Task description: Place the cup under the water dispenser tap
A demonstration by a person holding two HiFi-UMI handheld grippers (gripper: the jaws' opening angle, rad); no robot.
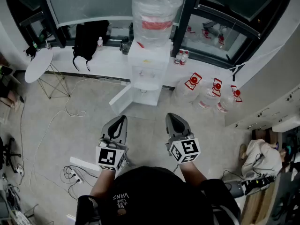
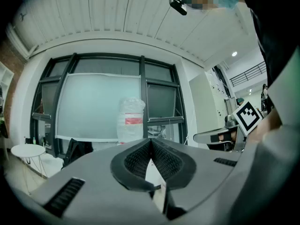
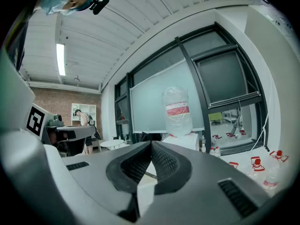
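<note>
The white water dispenser [image 1: 149, 67] stands against the window wall with a large clear bottle [image 1: 156, 8] on top. Its tap alcove faces me, and I cannot make out a cup anywhere. My left gripper [image 1: 123, 119] and right gripper [image 1: 171, 117] are held level side by side, a good way short of the dispenser and pointing at it. The left gripper [image 2: 151, 142] has its jaws meeting at the tips with nothing between them. The right gripper [image 3: 151, 144] is shut and empty too. The bottle [image 2: 131, 121] shows ahead in the left gripper view, and the bottle [image 3: 177, 109] also in the right gripper view.
The dispenser's lower door [image 1: 121, 100] hangs open to the left. Several red-capped water jugs [image 1: 211, 93] stand on the floor at the right. A round white table [image 1: 38, 64] and black backpack [image 1: 89, 39] are at the left. Cables [image 1: 70, 111] and a power strip [image 1: 75, 175] lie on the floor.
</note>
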